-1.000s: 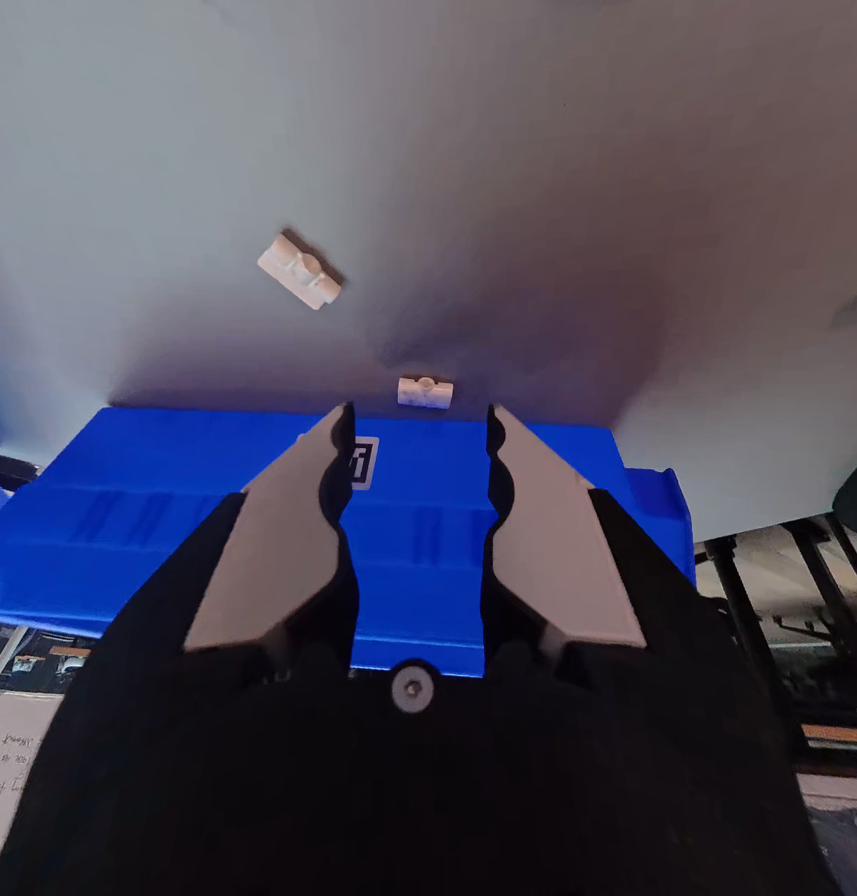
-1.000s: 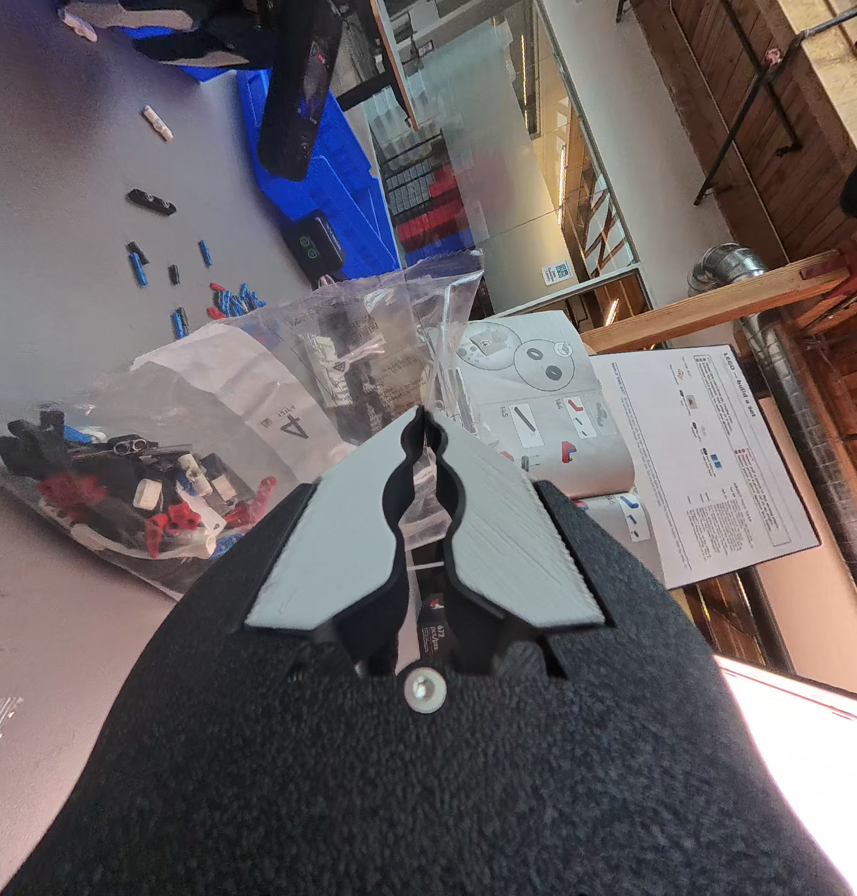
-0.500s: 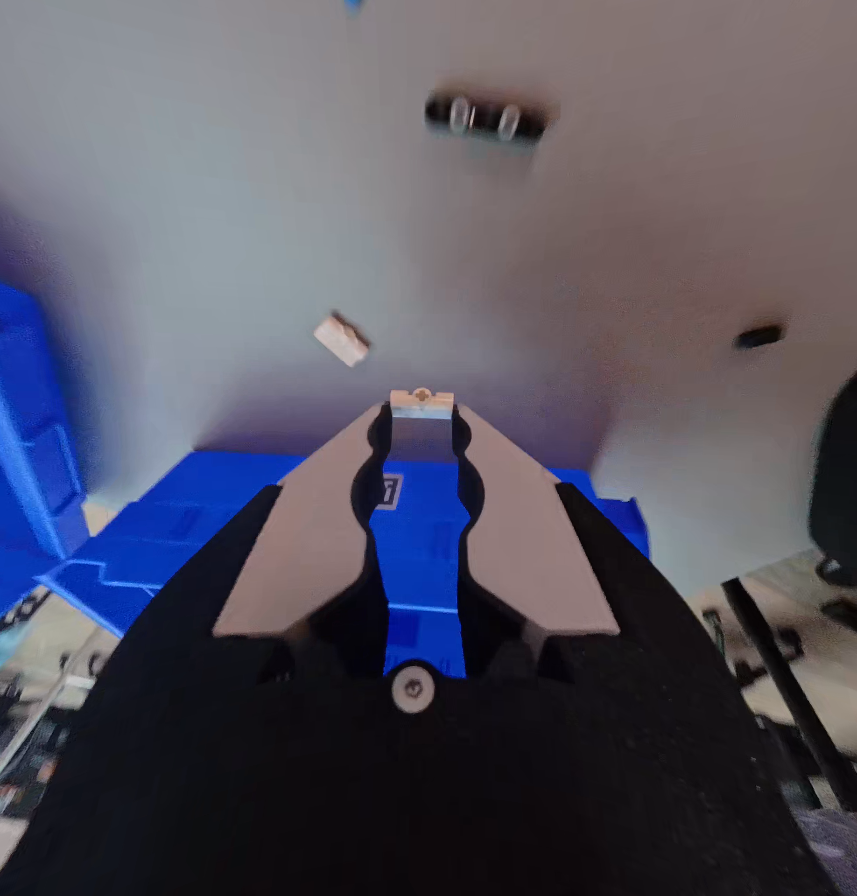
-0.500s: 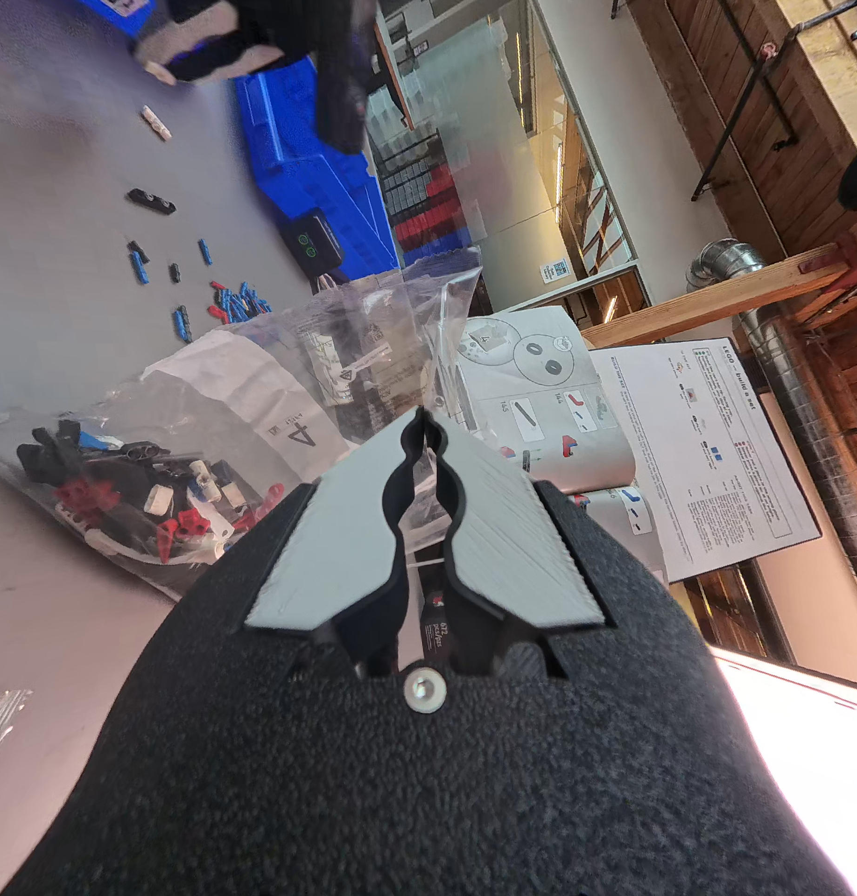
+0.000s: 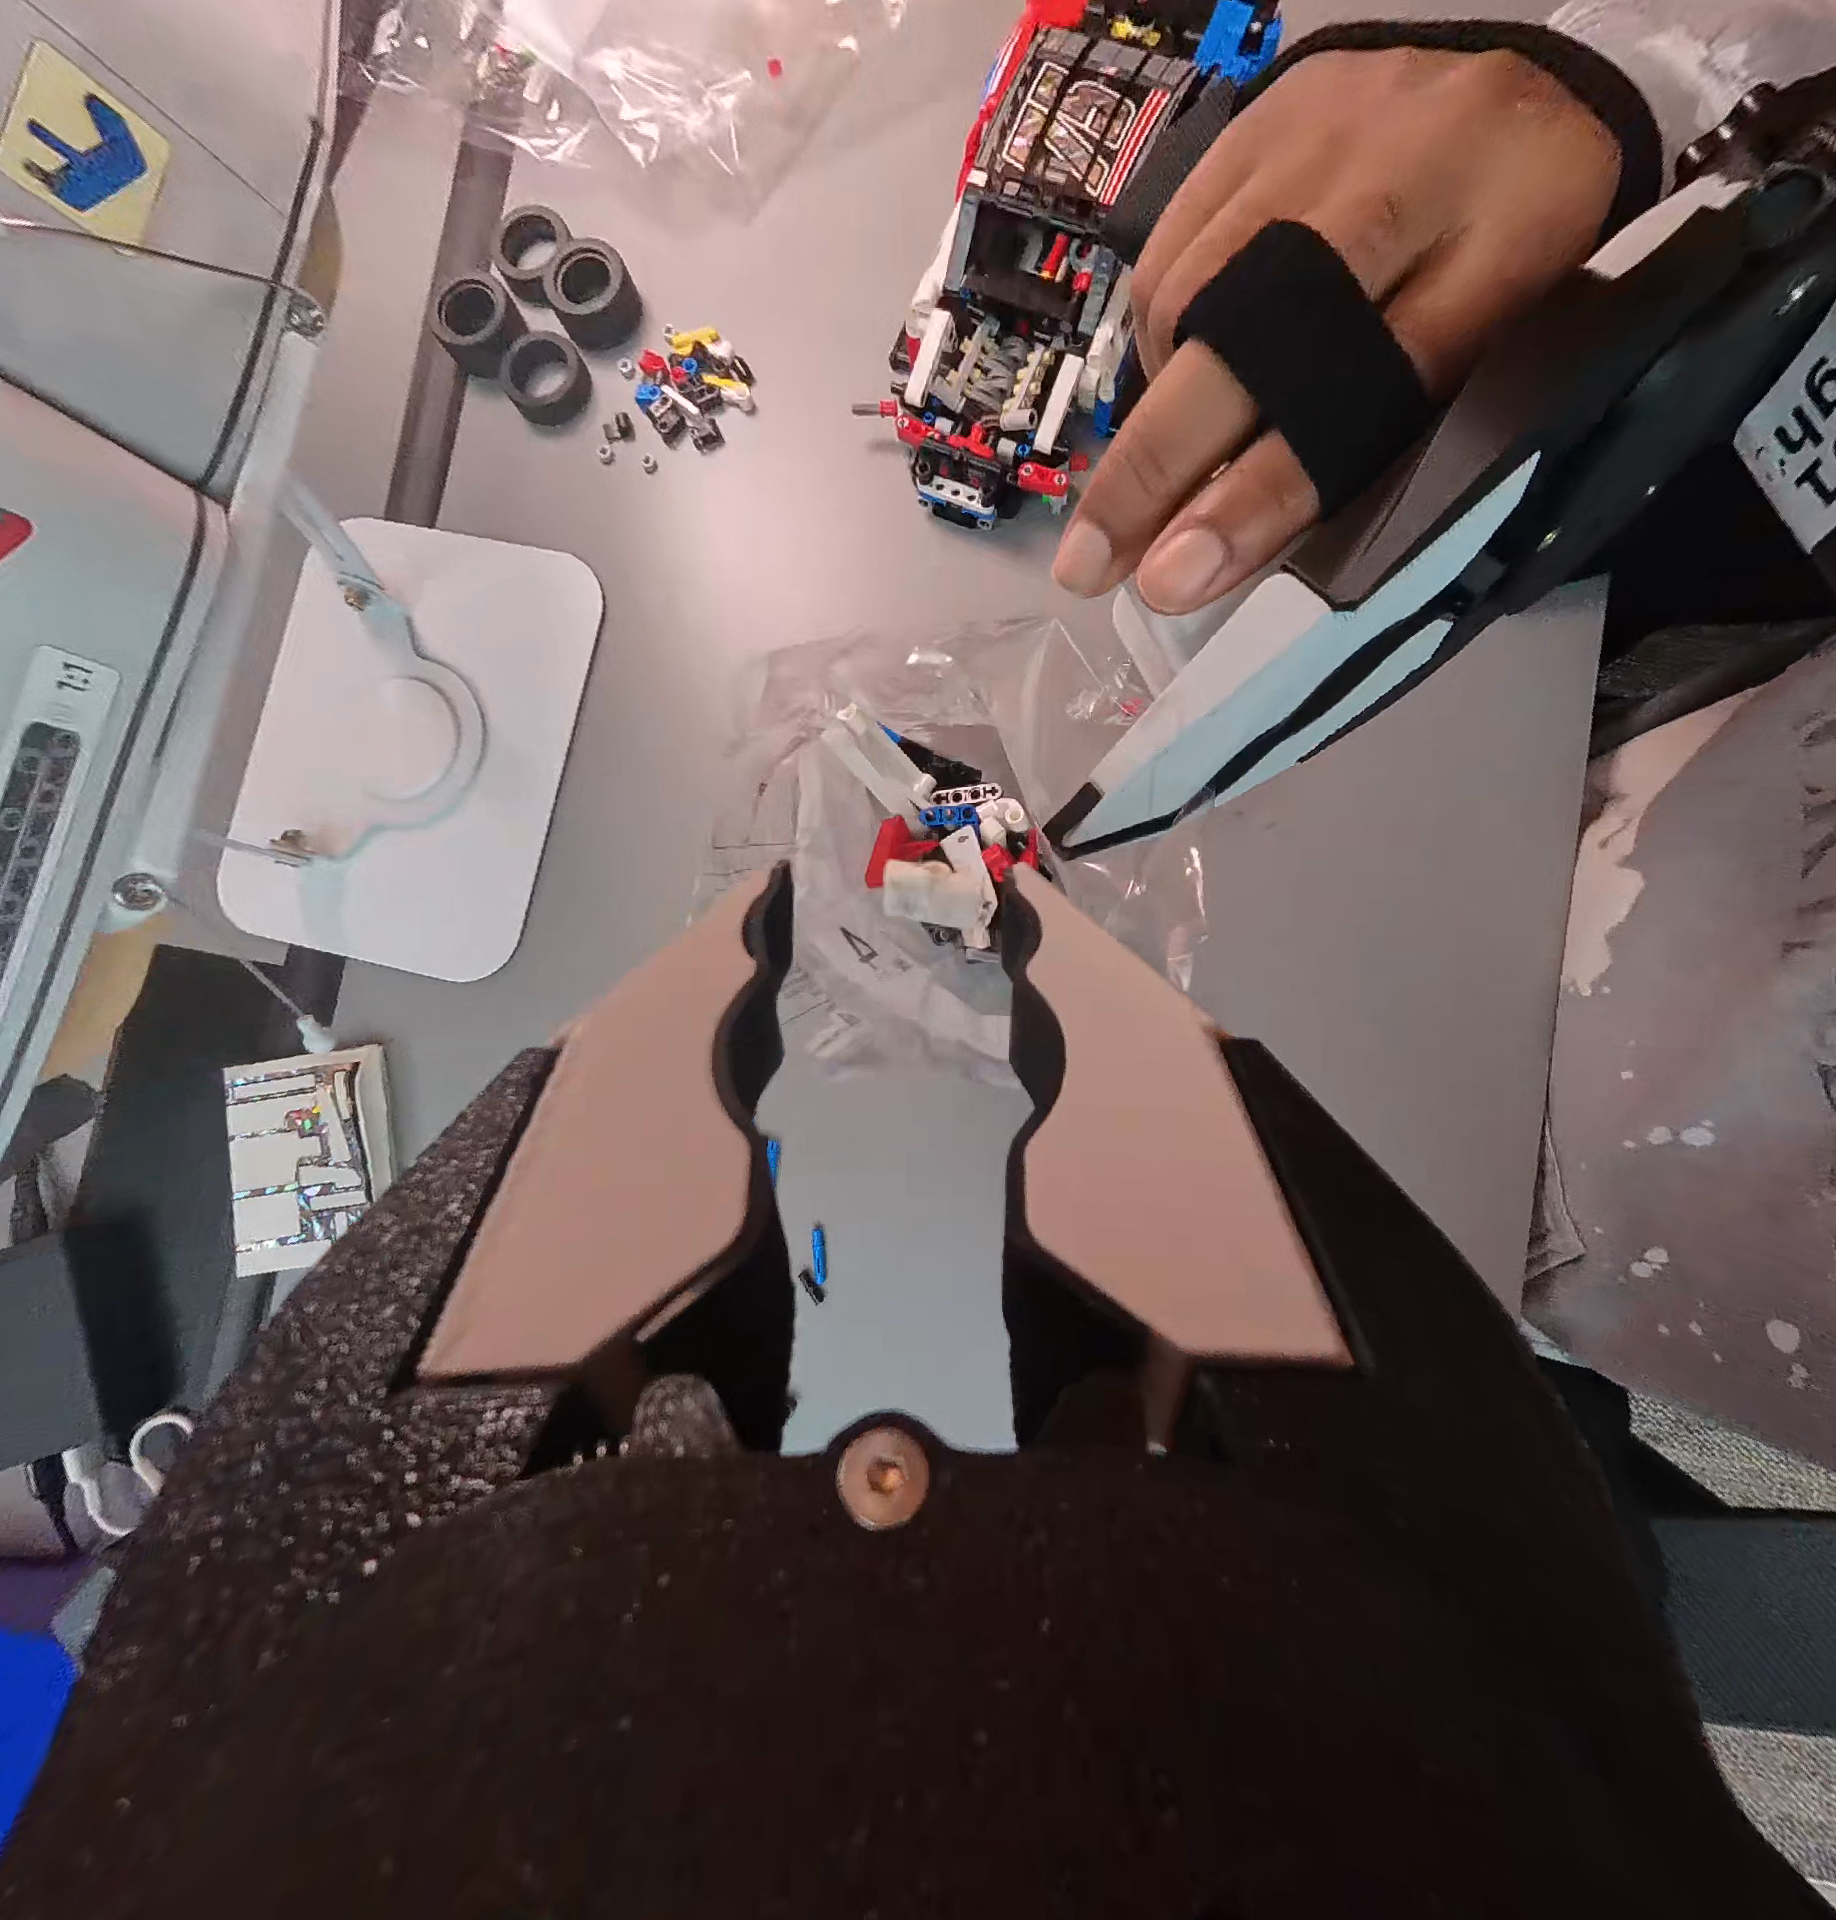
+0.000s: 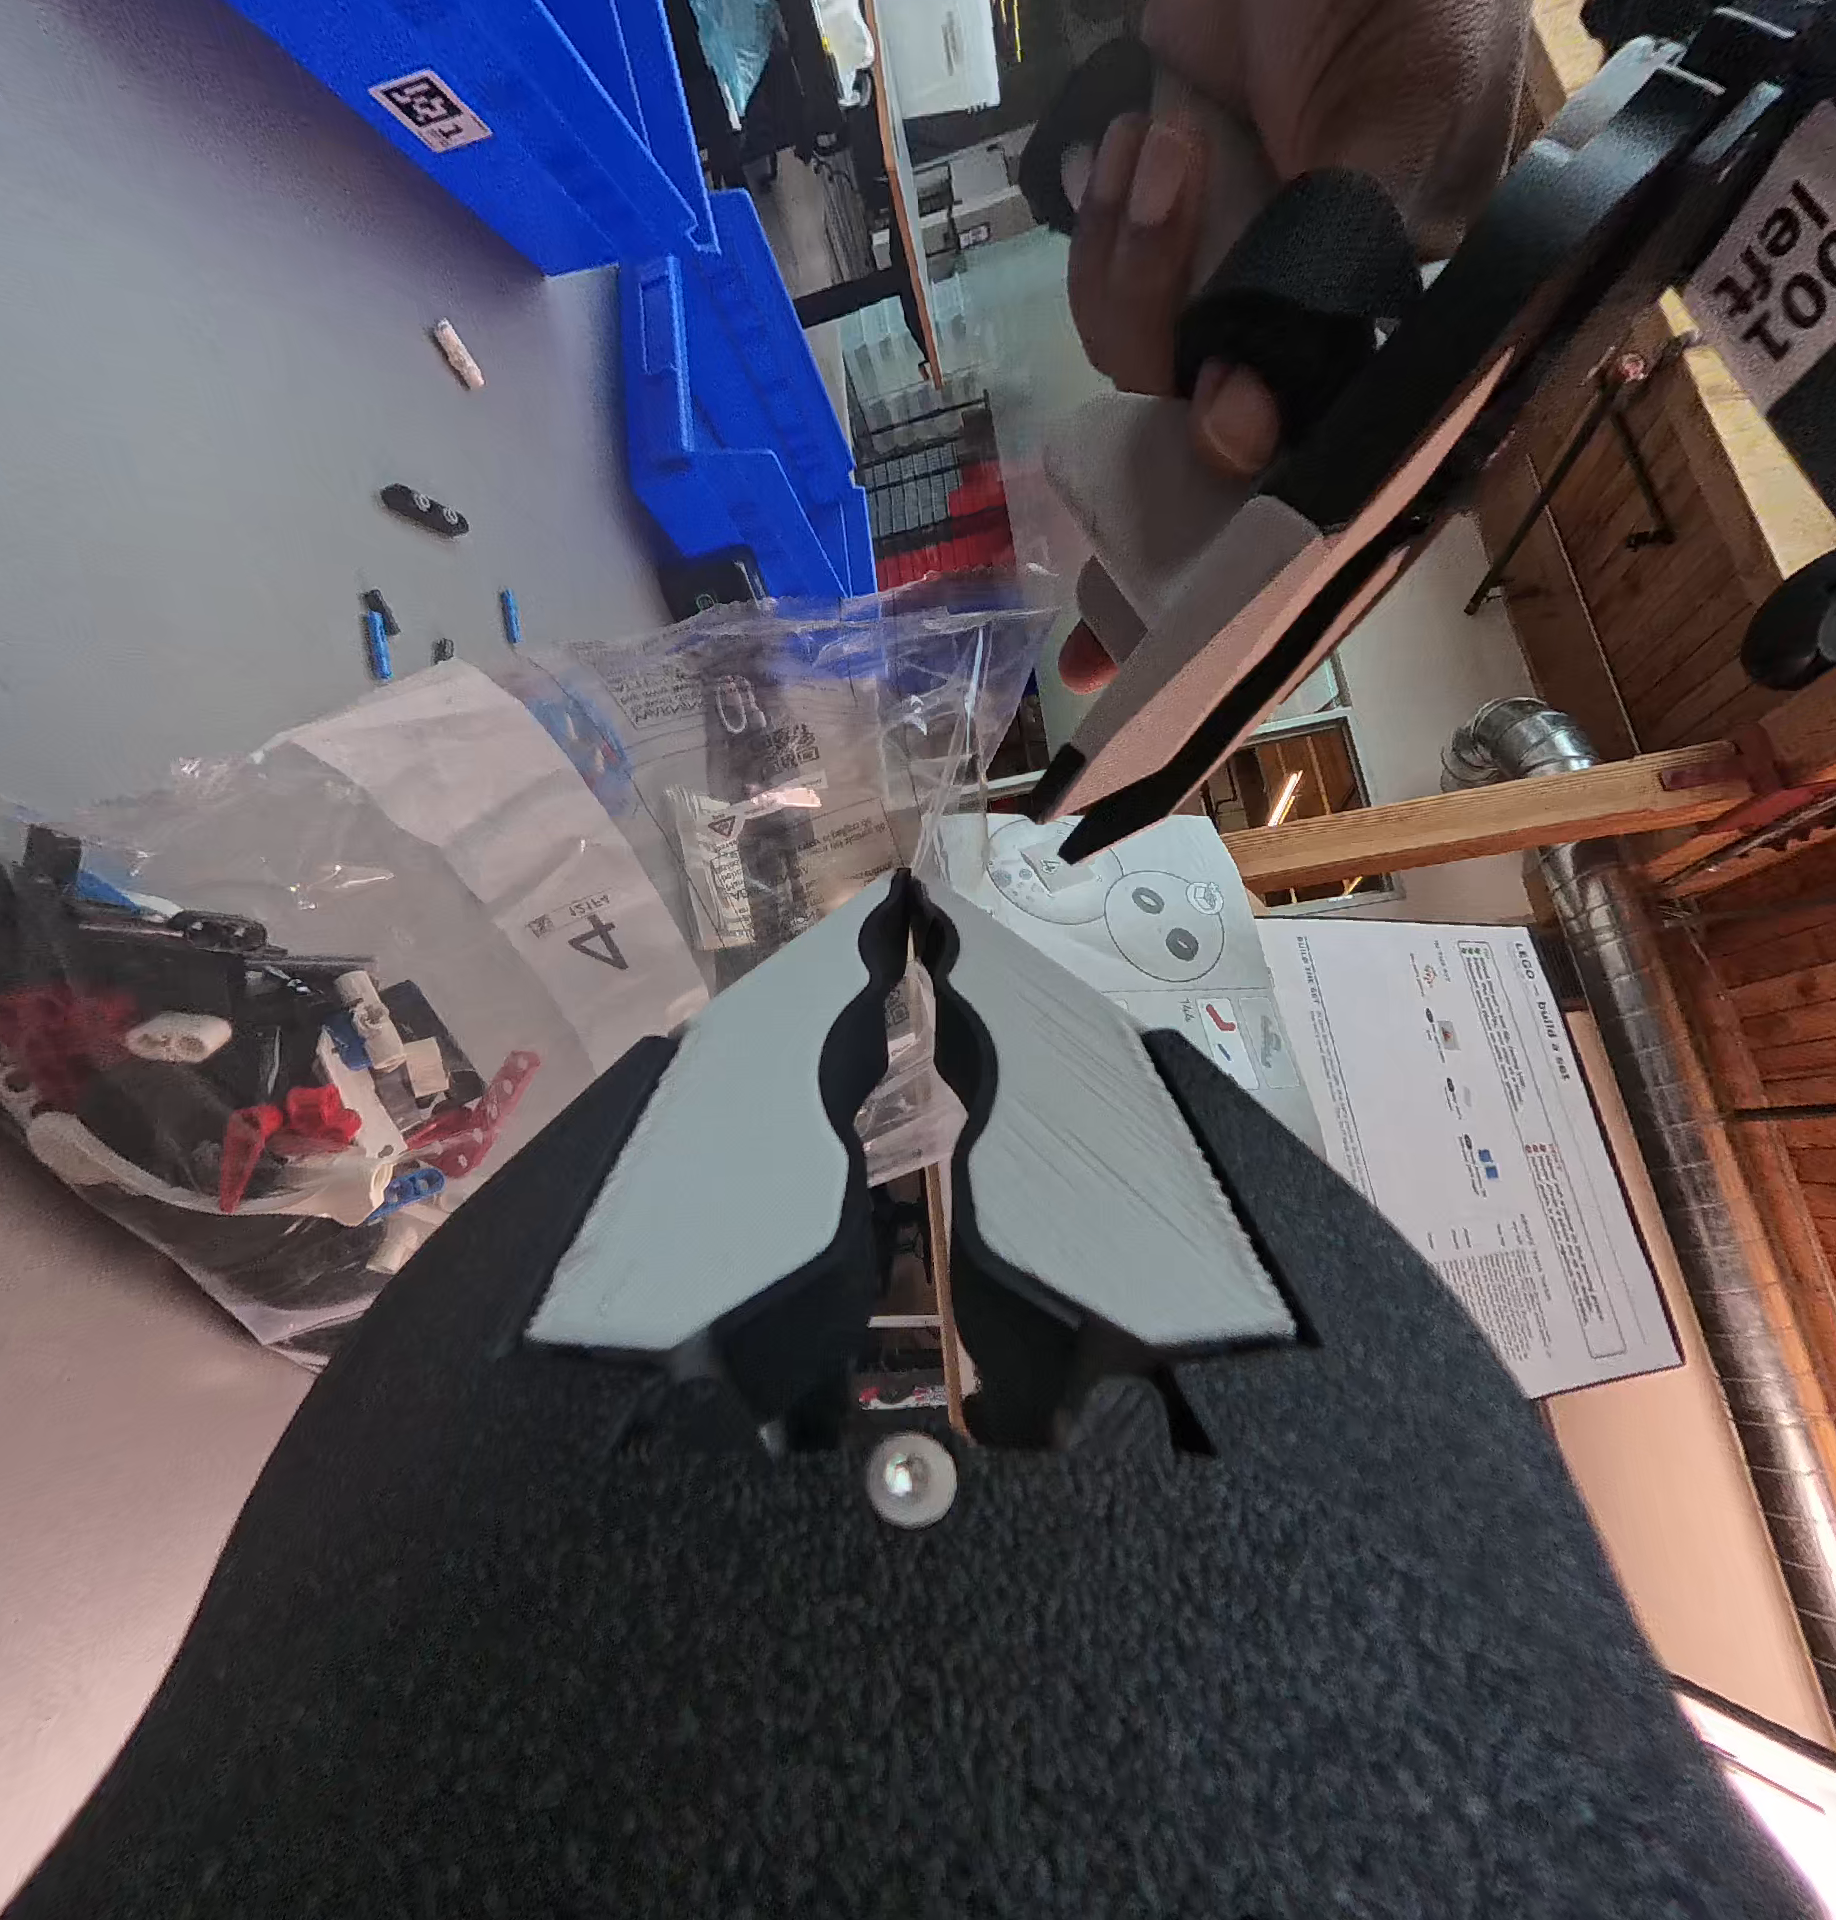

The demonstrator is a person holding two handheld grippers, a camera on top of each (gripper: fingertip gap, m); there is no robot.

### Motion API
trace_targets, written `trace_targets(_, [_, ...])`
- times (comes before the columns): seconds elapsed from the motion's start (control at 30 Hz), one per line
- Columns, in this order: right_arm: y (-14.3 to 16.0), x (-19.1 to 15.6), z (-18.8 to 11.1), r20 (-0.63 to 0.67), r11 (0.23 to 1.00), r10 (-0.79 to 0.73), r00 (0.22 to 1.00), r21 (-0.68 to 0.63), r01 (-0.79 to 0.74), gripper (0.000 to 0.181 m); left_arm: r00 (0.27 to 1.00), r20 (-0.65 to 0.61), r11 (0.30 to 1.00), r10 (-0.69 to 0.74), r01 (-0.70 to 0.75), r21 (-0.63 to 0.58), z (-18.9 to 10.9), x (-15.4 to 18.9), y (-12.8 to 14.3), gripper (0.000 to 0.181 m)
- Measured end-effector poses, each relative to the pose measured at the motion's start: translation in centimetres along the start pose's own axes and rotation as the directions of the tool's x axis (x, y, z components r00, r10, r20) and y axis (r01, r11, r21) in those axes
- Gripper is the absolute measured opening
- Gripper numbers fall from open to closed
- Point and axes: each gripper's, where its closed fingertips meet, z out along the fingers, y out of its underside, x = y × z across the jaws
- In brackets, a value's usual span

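Note:
My left gripper (image 5: 903,894) is open and hangs over a clear plastic bag (image 5: 893,997) of small toy brick pieces. A small white piece (image 5: 929,894) shows between its tips above the bag's pile (image 5: 945,821); I cannot tell whether it lies in the bag. My right gripper (image 6: 909,883) is shut on the upper edge of the bag (image 6: 478,883) and holds it up. The right gripper also shows in the left wrist view (image 5: 1059,836), pinching the plastic just right of the pile. The left gripper also shows in the right wrist view (image 6: 1059,821), just above the bag's mouth.
A half-built toy car (image 5: 1028,312), several black tyres (image 5: 540,301) and a small heap of loose pieces (image 5: 685,395) lie farther off. A white flat stand base (image 5: 405,748) is to the left. Blue bins (image 6: 685,312), loose pieces (image 6: 426,509) and an instruction booklet (image 6: 1132,935) lie beyond the bag. The half-built toy car (image 5: 1028,312) is about 30 cm from my right fingertips.
My left gripper shut on a small white piece beside the blue bin, swung over to the bag and has opened there. My right gripper has stayed shut on the bag's edge.

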Motion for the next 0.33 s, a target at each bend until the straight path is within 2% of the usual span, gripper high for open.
trace_targets(0.03, [0.0, 0.0, -0.1, -0.001, 1.000, 0.006, 1.000, 0.005, -0.006, 0.000, 1.000, -0.002, 1.000, -0.004, 0.004, 0.025, -0.1, 0.1, 0.0, 0.041])
trace_targets(0.1, [0.1, 0.0, -0.2, -0.005, 1.000, 0.020, 1.000, 0.013, -0.020, 0.000, 0.998, 0.045, 0.994, -0.052, 0.048, 0.099, -1.5, -1.1, 0.2, 0.041])
trace_targets(0.17, [0.4, 0.0, -0.3, -0.003, 0.999, 0.035, 0.999, 0.018, -0.035, 0.000, 0.974, 0.177, 0.983, -0.144, 0.119, 0.143, -3.5, -4.3, 2.6, 0.039])
trace_targets(0.2, [0.5, 0.0, -0.4, -0.001, 0.999, 0.042, 0.999, 0.023, -0.042, 0.000, 0.938, 0.280, 0.975, -0.206, 0.172, 0.140, -4.4, -6.8, 5.1, 0.038])
trace_targets(0.27, [0.8, 0.1, -0.5, 0.006, 0.999, 0.043, 0.999, 0.027, -0.043, 0.000, 0.807, 0.467, 0.928, -0.361, 0.362, 0.091, -5.2, -11.6, 12.9, 0.036])
trace_targets(0.33, [1.1, 0.1, -0.4, 0.012, 0.999, 0.045, 0.999, 0.026, -0.045, 0.000, 0.673, 0.534, 0.792, -0.512, 0.611, -0.011, -3.9, -13.3, 22.2, 0.042])
